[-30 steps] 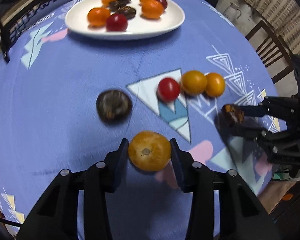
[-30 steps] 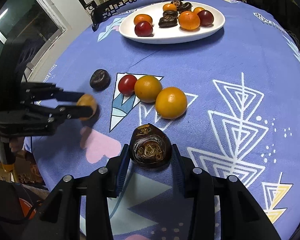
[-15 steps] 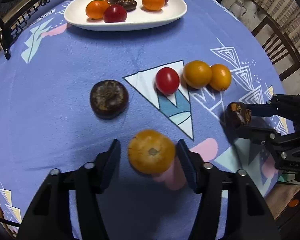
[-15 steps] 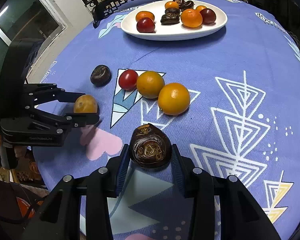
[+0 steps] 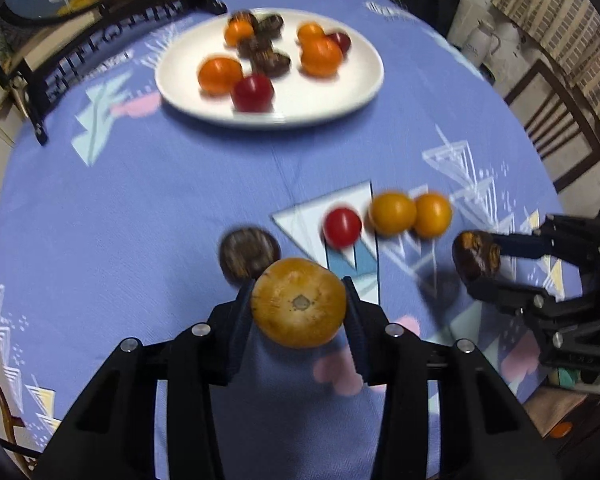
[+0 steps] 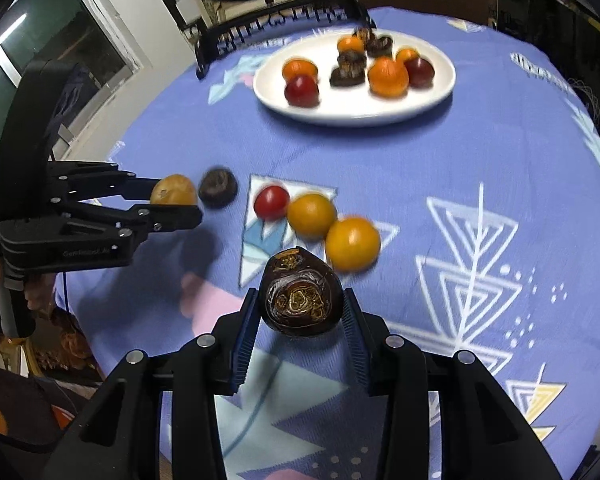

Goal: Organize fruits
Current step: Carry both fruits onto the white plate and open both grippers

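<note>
My left gripper point(image 5: 298, 304) is shut on a yellow-orange fruit point(image 5: 299, 302) and holds it above the cloth; it also shows in the right wrist view point(image 6: 174, 191). My right gripper point(image 6: 298, 306) is shut on a dark brown fruit point(image 6: 300, 294), also lifted, seen from the left wrist view point(image 5: 476, 258). On the cloth lie a dark round fruit point(image 5: 249, 253), a red tomato point(image 5: 342, 227) and two orange fruits point(image 5: 393, 213) point(image 5: 433, 215). A white plate point(image 5: 364, 80) at the far side holds several orange, red and dark fruits.
The round table has a blue patterned cloth point(image 5: 140, 200). A black metal stand point(image 5: 100, 40) sits behind the plate. A wooden chair point(image 5: 556, 128) stands at the right edge. A window point(image 6: 40, 60) is to the left.
My left gripper opened around the yellow-orange fruit half a second ago, then shut on it again and lifted it. Both grippers have risen and moved toward the plate.
</note>
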Demonstrator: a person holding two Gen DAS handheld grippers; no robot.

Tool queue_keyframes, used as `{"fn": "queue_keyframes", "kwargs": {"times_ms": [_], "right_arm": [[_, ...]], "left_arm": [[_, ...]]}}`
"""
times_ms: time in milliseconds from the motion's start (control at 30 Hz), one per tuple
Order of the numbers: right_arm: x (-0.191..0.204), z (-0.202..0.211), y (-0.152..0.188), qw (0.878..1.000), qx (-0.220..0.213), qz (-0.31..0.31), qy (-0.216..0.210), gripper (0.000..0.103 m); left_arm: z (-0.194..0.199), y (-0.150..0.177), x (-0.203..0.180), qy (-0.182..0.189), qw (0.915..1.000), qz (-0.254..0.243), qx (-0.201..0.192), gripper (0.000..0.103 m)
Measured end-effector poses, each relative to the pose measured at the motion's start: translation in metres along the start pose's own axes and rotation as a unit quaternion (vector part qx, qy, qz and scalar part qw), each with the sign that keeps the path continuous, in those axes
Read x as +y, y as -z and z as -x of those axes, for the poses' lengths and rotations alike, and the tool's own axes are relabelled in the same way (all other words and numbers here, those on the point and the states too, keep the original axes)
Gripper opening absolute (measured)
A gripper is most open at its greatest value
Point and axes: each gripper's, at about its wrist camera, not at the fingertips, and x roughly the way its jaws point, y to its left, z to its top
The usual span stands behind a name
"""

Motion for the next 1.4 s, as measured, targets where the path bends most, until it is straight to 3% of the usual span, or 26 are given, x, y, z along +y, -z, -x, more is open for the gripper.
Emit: {"fn": "queue_keyframes", "kwargs": {"times_ms": [233,700,1000,1400], "right_arm": [[0.002,0.028,-0.029,0.999,-0.045,0.001,-0.002,0.042],[-0.014,0.072,-0.092,0.992,-0.127,0.006,0.007,0.042],[-0.022,0.067,-0.108,0.991,-0.134,-0.001,0.011,0.042],[-0.028,0.039,-0.143,0.989,-0.142,-0.02,0.018,0.042]], "left_arm": [[0.024,-0.033,-0.002,-0.04,0.9984,-0.003,-0.038,0.042],[0.054,-0.084,0.0,-0.053,0.9946,0.0,-0.089,0.042],[0.048,-0.1,0.006,-0.058,0.9942,0.011,-0.089,0.042],[0.024,-0.132,0.032,-0.064,0.992,0.063,-0.088,0.042]]}}
